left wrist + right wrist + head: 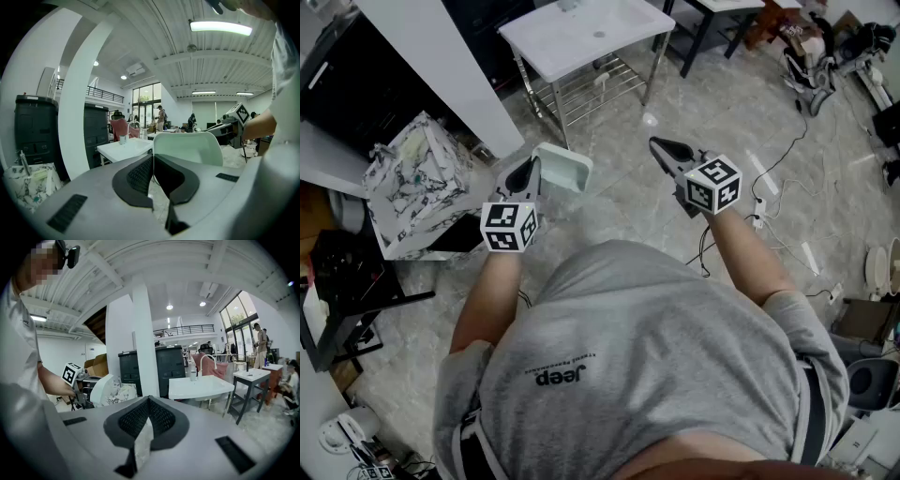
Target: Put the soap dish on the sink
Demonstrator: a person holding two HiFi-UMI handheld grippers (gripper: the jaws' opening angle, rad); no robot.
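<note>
A pale green soap dish (565, 167) hangs in the air in front of the person, with my left gripper (532, 169) shut on its near edge. In the left gripper view the dish (187, 147) stands upright just past the closed jaws of that gripper (153, 157). The white sink (581, 33) on a metal stand stands further ahead across the floor; it also shows as a basin (124, 149) with a tap. My right gripper (660, 145) is held to the right of the dish, shut and empty. From the right gripper (149, 398) I see the sink (199, 386) and the dish (101, 387).
A white pillar (441, 66) and a patterned bag (417, 178) stand to the left, with black cabinets (140, 369) behind. A dark-legged table (712, 23) stands right of the sink. Cables (769, 178) lie on the floor. People stand far back (161, 117).
</note>
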